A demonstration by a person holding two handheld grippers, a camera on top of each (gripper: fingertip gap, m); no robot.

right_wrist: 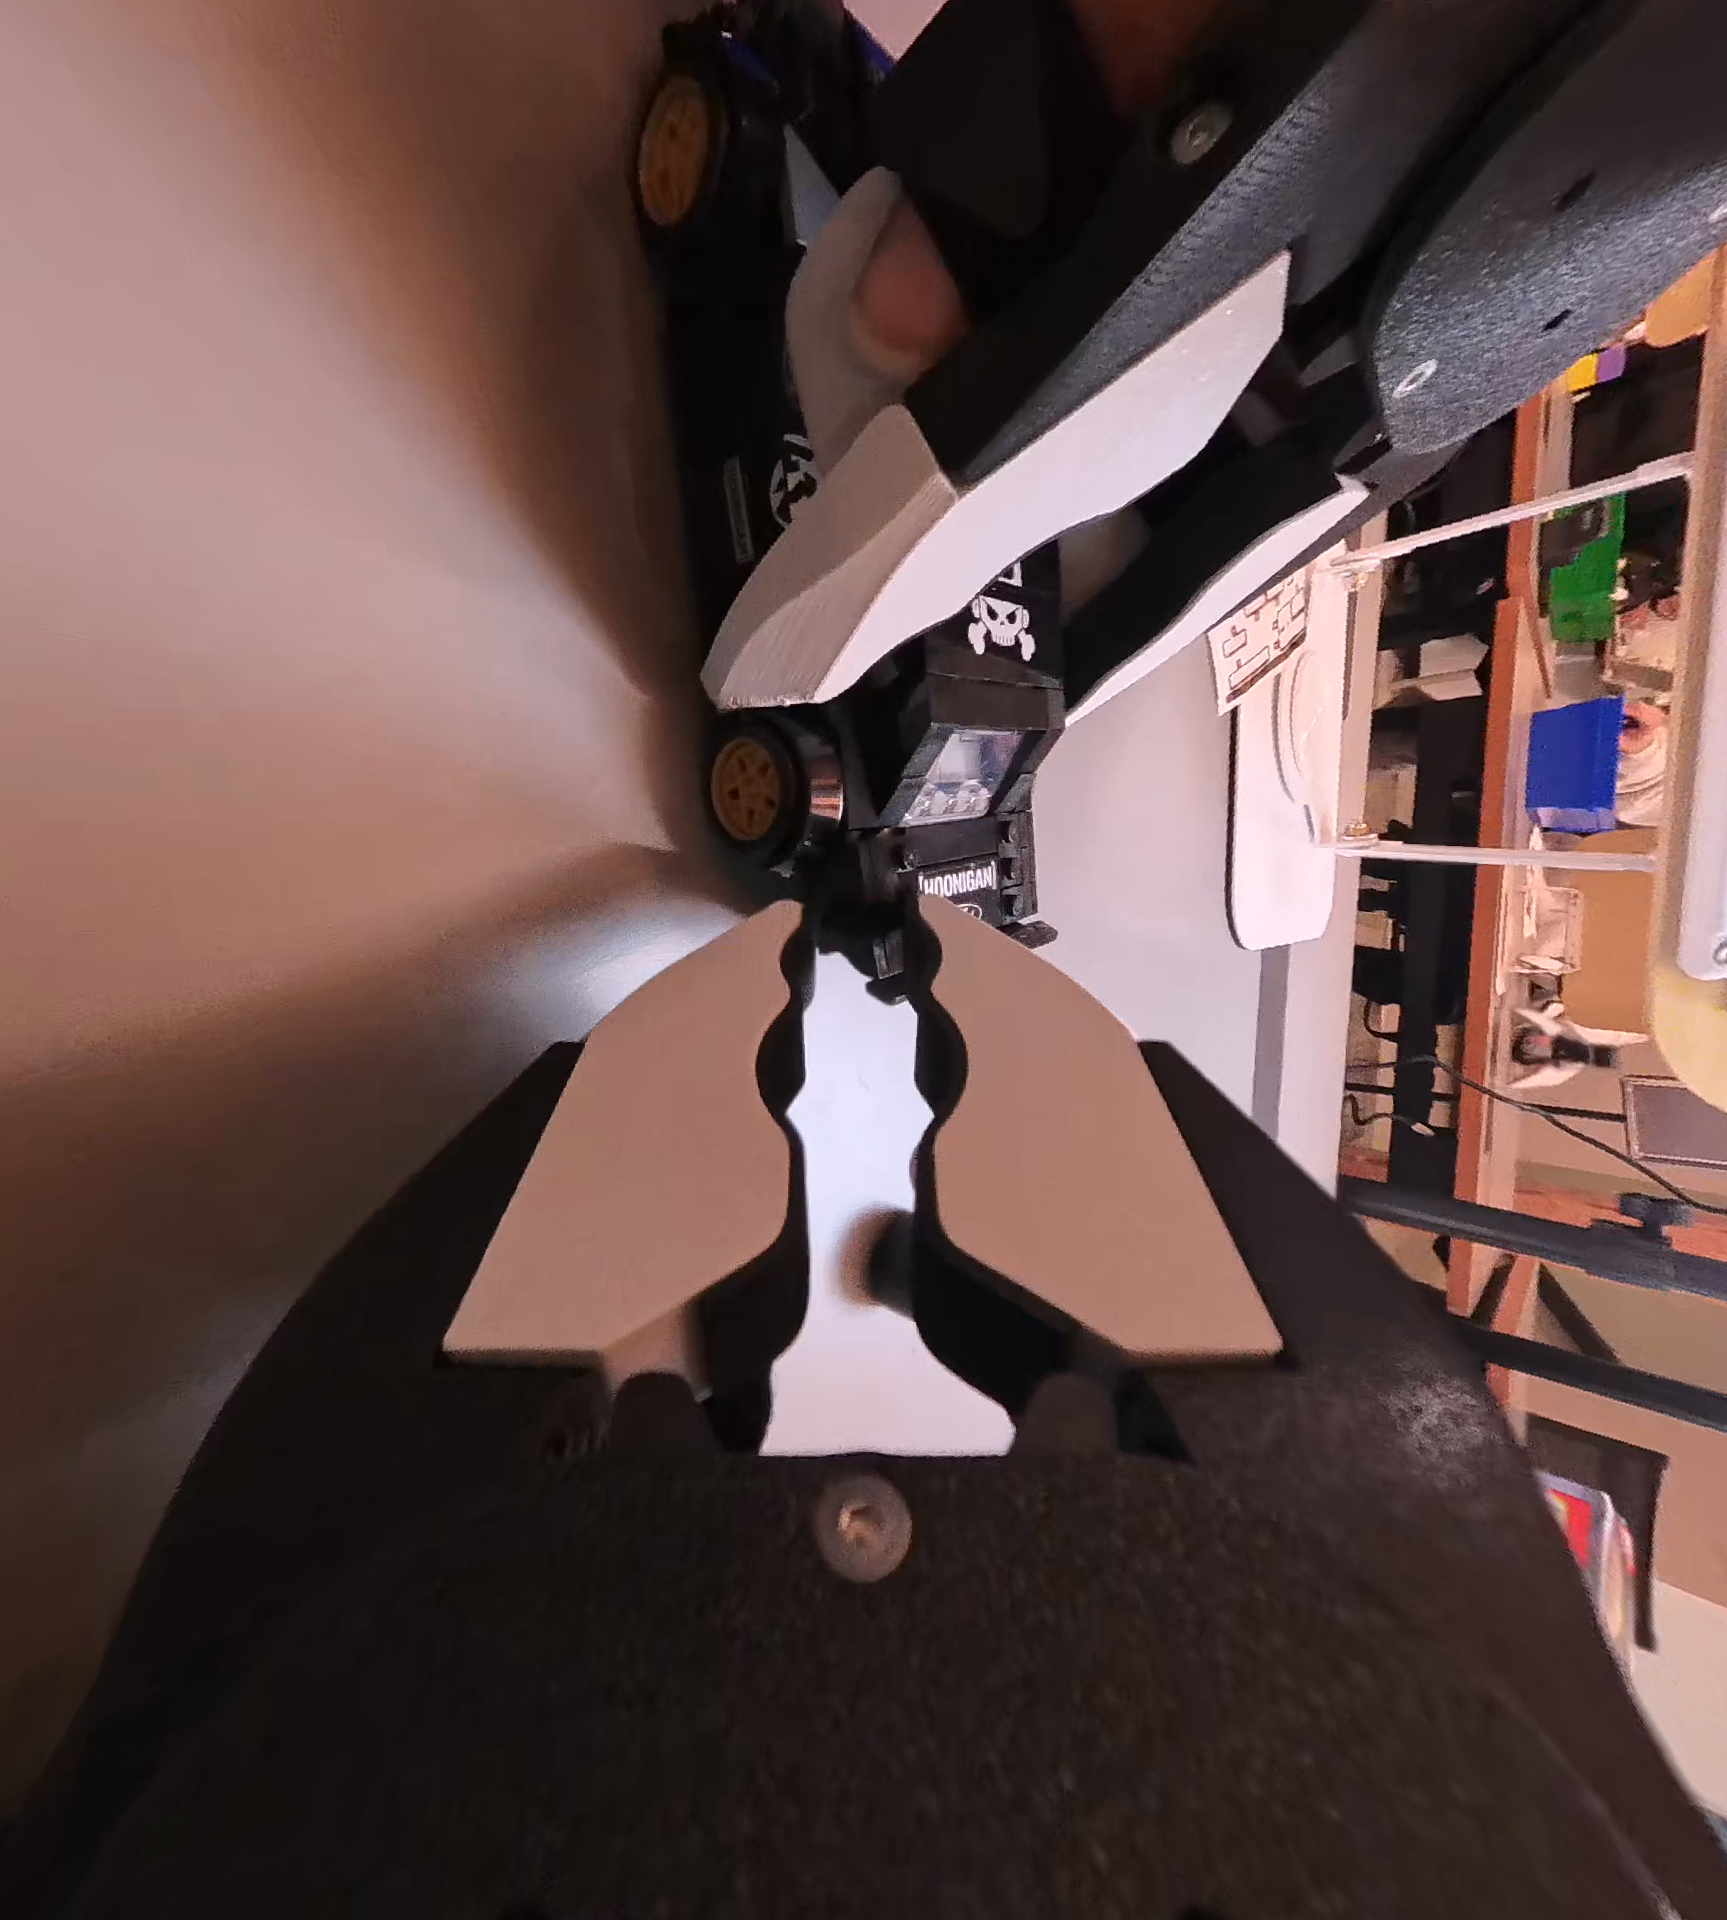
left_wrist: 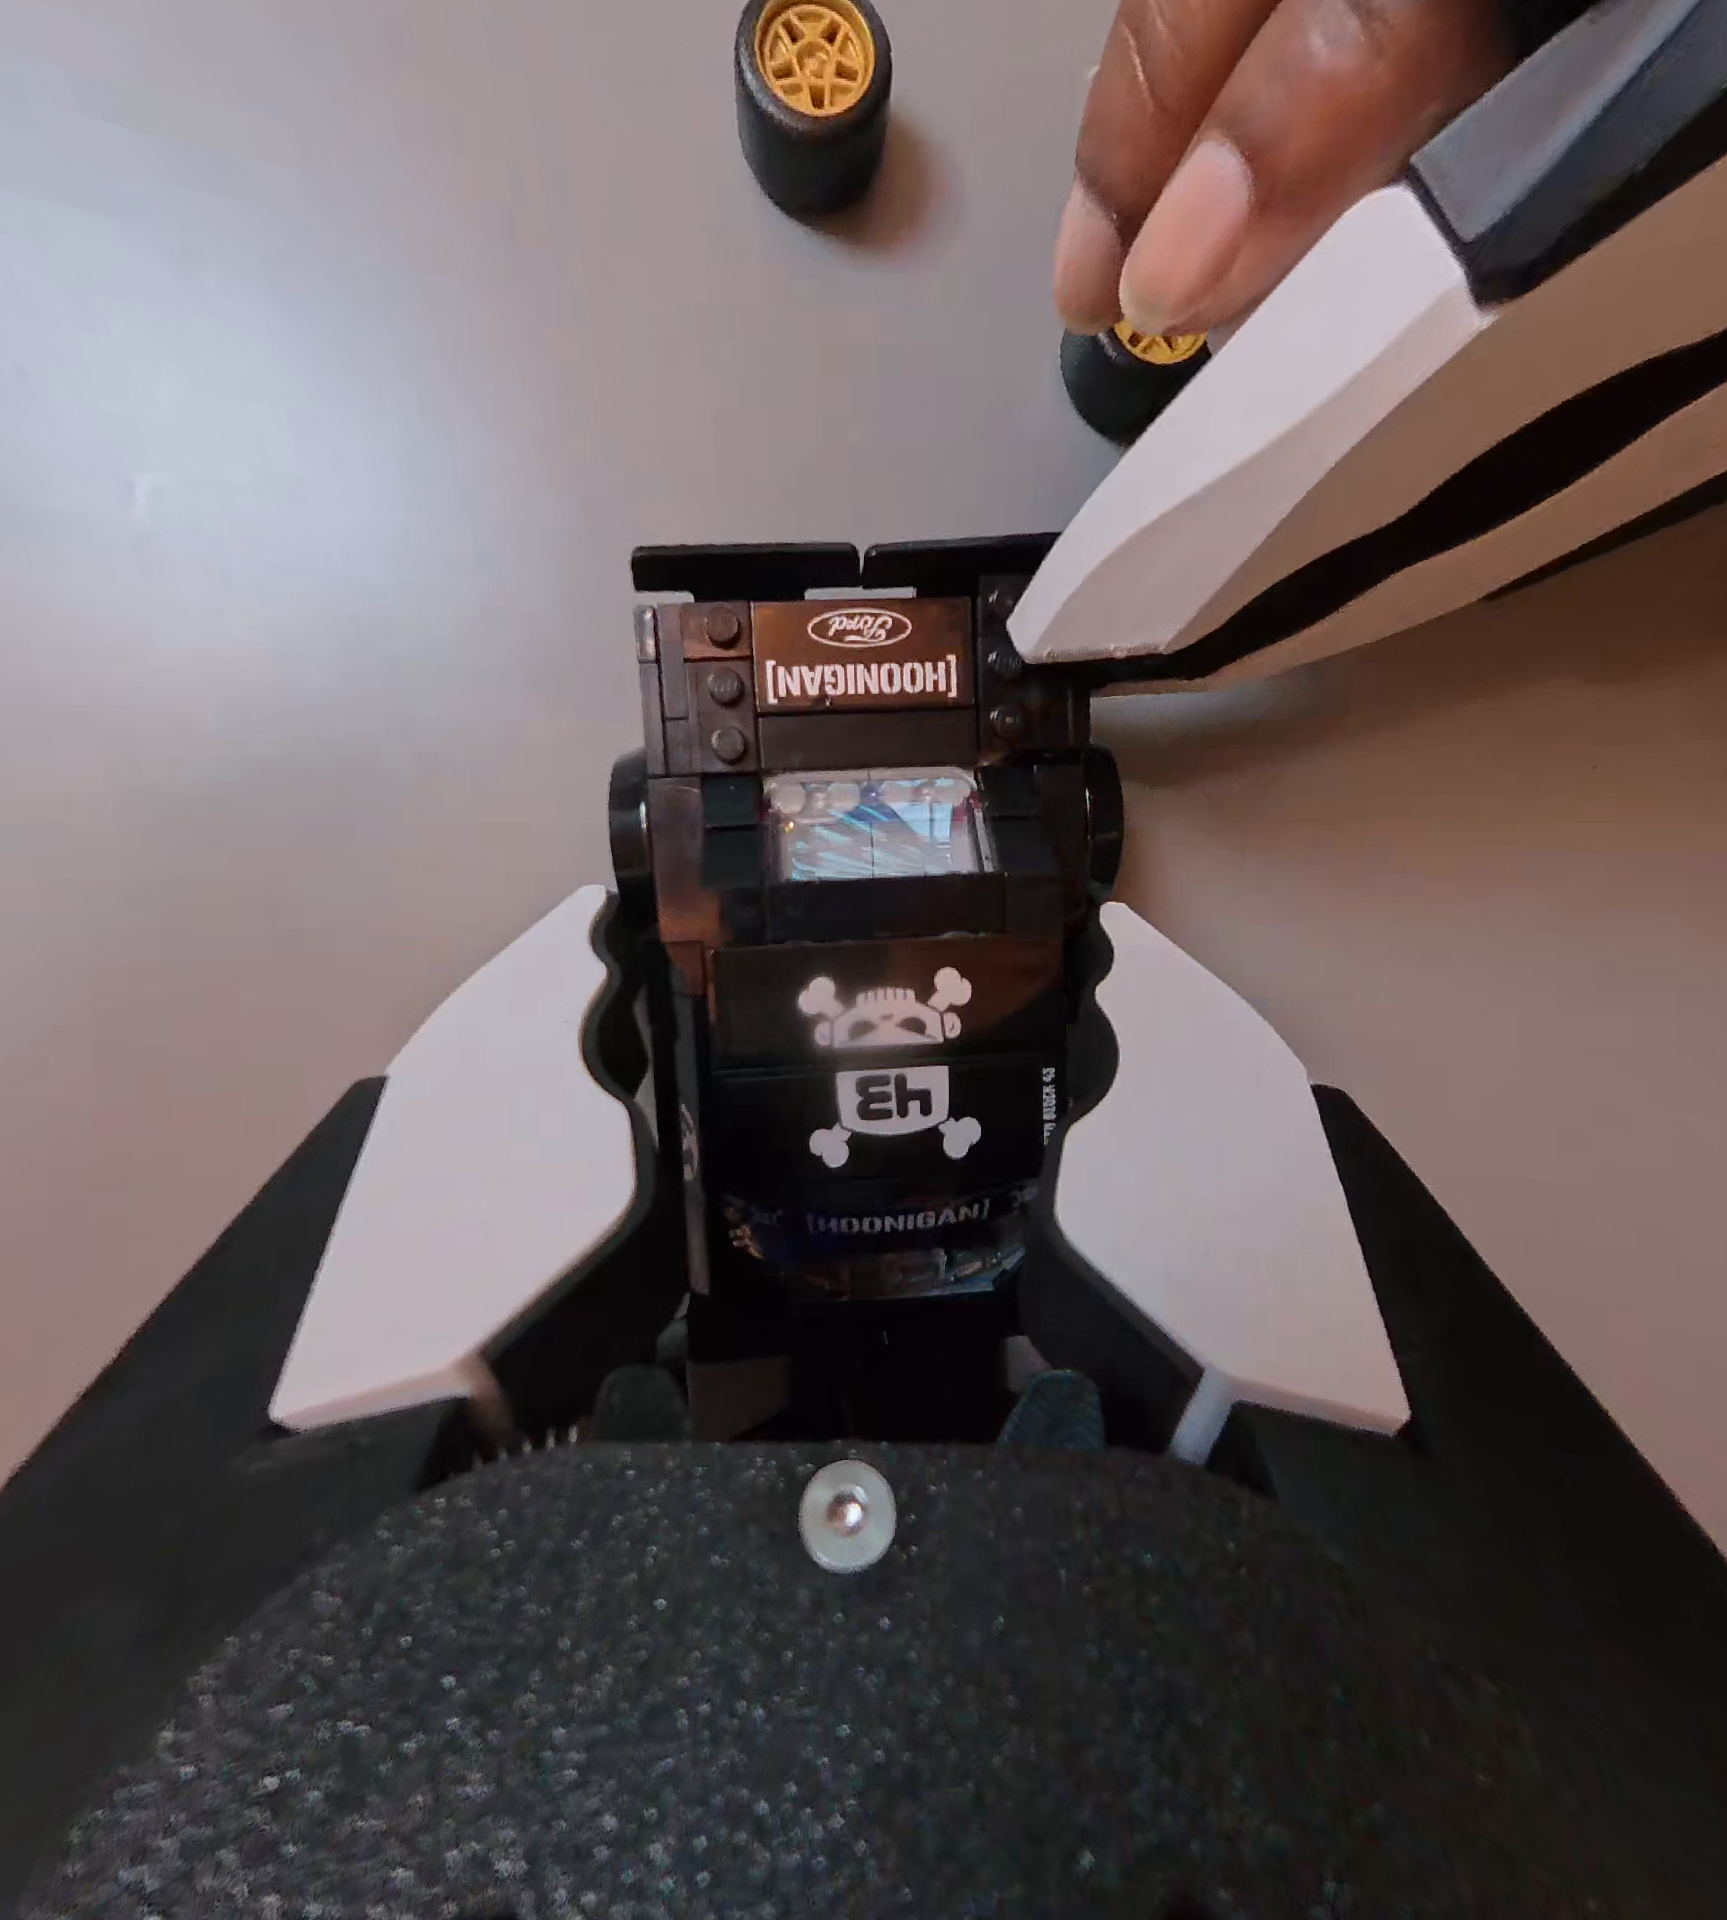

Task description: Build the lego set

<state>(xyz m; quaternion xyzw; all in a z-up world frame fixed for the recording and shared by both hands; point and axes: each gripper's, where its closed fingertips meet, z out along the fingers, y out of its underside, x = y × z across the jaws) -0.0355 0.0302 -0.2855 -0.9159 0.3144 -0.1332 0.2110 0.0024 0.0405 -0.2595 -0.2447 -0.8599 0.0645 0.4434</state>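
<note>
The left tool (left_wrist: 843,1101) is clamped on the black lego car (left_wrist: 880,935), one finger pressed on each side of its body. The car points away from the camera, with its rear end at 12 o'clock. It is held above the grey bench (left_wrist: 267,416).

The right tool (right_wrist: 864,914) comes in from 2 o'clock in the left wrist view. Its white tip touches the studs at the rear right corner of the car. In its own view, its fingers are close together around a small black part (right_wrist: 885,951) at the back of the car. There is a thin gap lower down between them. I think it is pinching that part, but I cannot tell for sure.

The car looks nearly done. The body, roof, clear window and stickers are all on. In the right wrist view, two gold wheels (right_wrist: 750,790) are already on one side.

Two more wheels wait on the bench. One loose wheel (left_wrist: 812,99) lies at 12 o'clock. A second wheel (left_wrist: 1124,374) sits at 1 o'clock, under the fingertips of a bare hand (left_wrist: 1243,156).

I think what is left is the rear piece and those two wheels.
</note>
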